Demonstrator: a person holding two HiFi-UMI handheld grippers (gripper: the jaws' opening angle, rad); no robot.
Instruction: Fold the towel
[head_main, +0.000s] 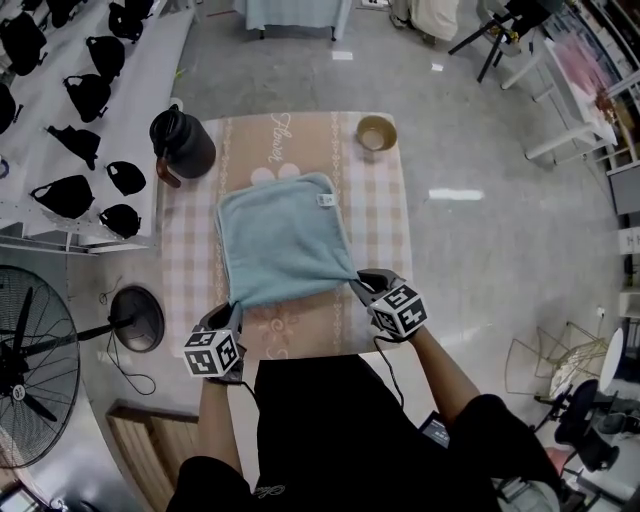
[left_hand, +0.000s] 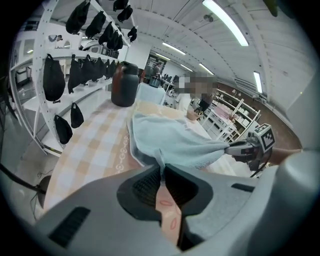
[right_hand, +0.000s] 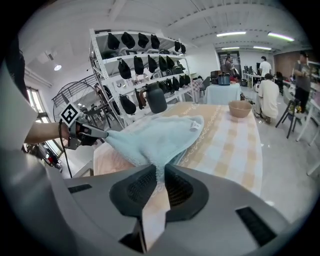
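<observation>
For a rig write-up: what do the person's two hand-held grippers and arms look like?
The left hand-held gripper and right hand-held gripper are grey-bodied with black ribbed pads, each topped by a white cube bearing black square markers. A black cable trails from each. The person wears a black top; forearms are bare.

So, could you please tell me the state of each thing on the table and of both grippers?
Towel: far edge resting on table, near corners lifted.
Left gripper: shut on a near towel corner.
Right gripper: shut on the other near corner.
Jug: upright.
Bowl: upright, seems empty.
</observation>
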